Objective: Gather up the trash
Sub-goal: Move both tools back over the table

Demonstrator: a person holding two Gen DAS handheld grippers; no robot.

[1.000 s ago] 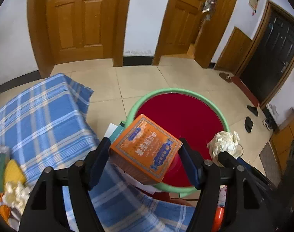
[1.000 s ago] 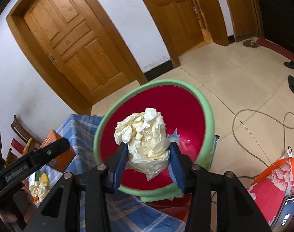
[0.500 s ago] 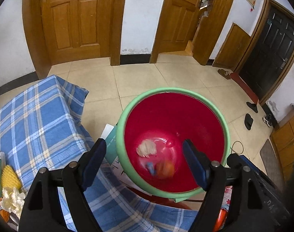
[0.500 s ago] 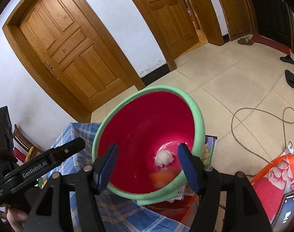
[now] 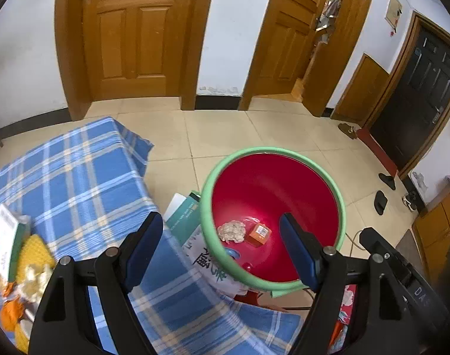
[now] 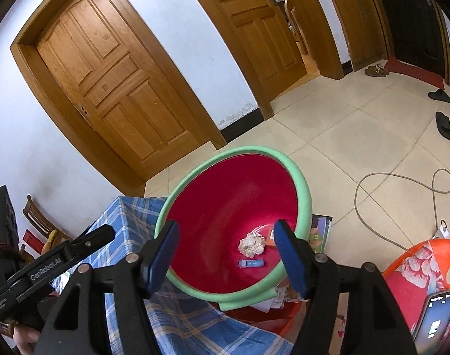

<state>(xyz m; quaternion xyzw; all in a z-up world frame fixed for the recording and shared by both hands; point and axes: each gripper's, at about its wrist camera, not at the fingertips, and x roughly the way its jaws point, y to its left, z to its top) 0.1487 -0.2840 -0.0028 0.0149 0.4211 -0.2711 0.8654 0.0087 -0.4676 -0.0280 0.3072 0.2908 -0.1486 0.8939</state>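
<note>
Red bin [image 5: 284, 183] mouth wide open under both my tongs, only the green rim [image 6: 302, 189] to clear. Books [image 5: 185, 213] wedged between bin and worktop [image 5: 77, 171] edge. Near-left corner of worktop cluttered [image 5: 23, 251]. Tiled floor [image 6: 358, 136] beyond bin free; cable [image 6: 402, 183] right.

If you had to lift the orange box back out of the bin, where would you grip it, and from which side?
From straight above, down through the bin's open mouth; the red walls block every side approach. The orange box lies flat on the bottom, so I would span its two opposite side edges, choosing the pair that clears the paper wad beside it.
</note>
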